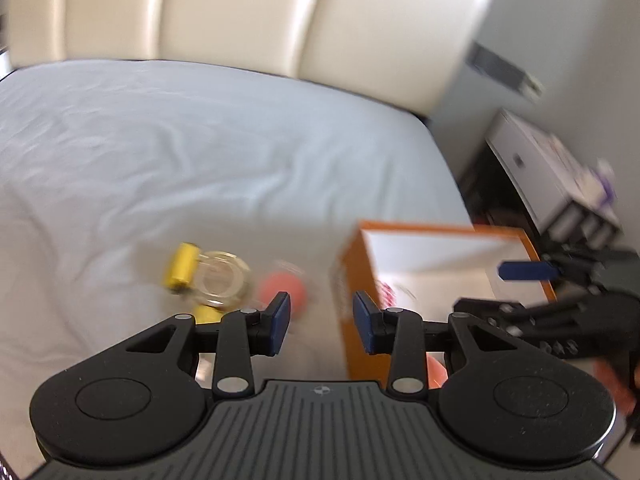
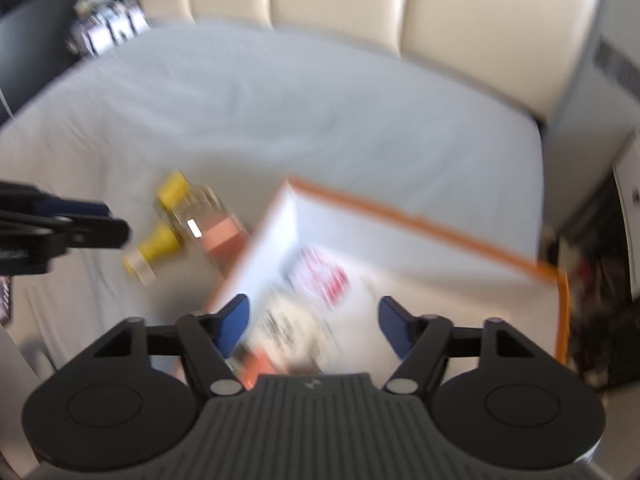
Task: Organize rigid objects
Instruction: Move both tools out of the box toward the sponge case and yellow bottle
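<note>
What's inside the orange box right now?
The orange box is open, white inside. On its floor lies something flat with red and dark print, too blurred to identify. The near end is covered by the right gripper, jaws open.

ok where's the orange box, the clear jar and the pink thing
orange box (image 1: 424,236) left wrist view, on its far orange rim
clear jar (image 1: 219,280) left wrist view, on its round glassy middle
pink thing (image 1: 280,287) left wrist view, on its blurred top, beside the jar

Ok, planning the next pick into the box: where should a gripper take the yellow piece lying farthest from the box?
Probably across the round sides of the yellow piece, coming down from above. It lies on its side on the bed sheet, its right end against the clear glass piece, so its ends are crowded. Blur hides finer detail.
</note>
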`<state>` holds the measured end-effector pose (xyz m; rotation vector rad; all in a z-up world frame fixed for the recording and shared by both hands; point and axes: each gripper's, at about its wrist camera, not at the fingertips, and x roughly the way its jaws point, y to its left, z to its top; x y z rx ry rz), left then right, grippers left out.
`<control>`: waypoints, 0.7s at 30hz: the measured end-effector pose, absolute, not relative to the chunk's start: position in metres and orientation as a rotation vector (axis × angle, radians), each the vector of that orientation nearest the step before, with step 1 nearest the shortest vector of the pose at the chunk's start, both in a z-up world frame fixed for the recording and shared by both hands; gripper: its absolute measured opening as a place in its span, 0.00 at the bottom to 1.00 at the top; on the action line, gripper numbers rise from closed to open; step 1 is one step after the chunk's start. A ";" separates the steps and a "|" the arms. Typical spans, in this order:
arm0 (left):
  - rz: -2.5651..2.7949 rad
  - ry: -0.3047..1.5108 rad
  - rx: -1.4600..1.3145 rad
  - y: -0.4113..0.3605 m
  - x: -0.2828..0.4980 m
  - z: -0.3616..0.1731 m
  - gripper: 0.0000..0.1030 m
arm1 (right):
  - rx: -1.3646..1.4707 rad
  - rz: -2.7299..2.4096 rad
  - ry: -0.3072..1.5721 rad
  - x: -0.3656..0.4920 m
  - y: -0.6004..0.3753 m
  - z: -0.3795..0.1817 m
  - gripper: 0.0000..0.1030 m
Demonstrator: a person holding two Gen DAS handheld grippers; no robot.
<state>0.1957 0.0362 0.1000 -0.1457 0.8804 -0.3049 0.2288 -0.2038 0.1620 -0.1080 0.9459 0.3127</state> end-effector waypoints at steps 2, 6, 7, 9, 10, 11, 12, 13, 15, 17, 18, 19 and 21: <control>-0.258 0.864 -0.187 0.054 0.198 0.099 0.42 | -0.105 0.346 0.887 0.231 -0.188 0.168 0.73; -0.195 0.857 -0.225 0.080 0.204 0.086 0.42 | -0.072 0.411 0.865 0.241 -0.158 0.165 0.74; -0.180 0.859 -0.224 0.084 0.205 0.081 0.42 | -0.062 0.414 0.861 0.243 -0.151 0.163 0.74; -0.160 0.880 -0.207 0.087 0.210 0.068 0.42 | -0.059 0.434 0.870 0.249 -0.135 0.156 0.72; -0.157 0.898 -0.202 0.088 0.213 0.061 0.42 | -0.072 0.450 0.879 0.253 -0.126 0.152 0.71; -0.164 0.916 -0.204 0.092 0.216 0.052 0.42 | -0.098 0.458 0.887 0.256 -0.117 0.147 0.65; -0.168 0.937 -0.214 0.094 0.220 0.043 0.42 | -0.146 0.465 0.894 0.260 -0.106 0.141 0.59; -0.162 0.965 -0.233 0.097 0.224 0.035 0.42 | -0.204 0.468 0.898 0.262 -0.094 0.135 0.57; -0.158 1.017 -0.264 0.101 0.234 0.017 0.42 | -0.324 0.461 0.904 0.270 -0.077 0.123 0.56; -0.152 1.049 -0.245 0.101 0.241 0.001 0.42 | -0.427 0.465 0.914 0.280 -0.066 0.109 0.56; -0.148 1.061 -0.222 0.100 0.243 -0.006 0.42 | -0.459 0.477 0.924 0.285 -0.062 0.103 0.56; -0.142 1.070 -0.202 0.099 0.244 -0.012 0.42 | -0.489 0.489 0.935 0.288 -0.062 0.098 0.56; -0.147 1.082 -0.169 0.096 0.244 -0.024 0.42 | -0.551 0.508 0.965 0.296 -0.057 0.087 0.56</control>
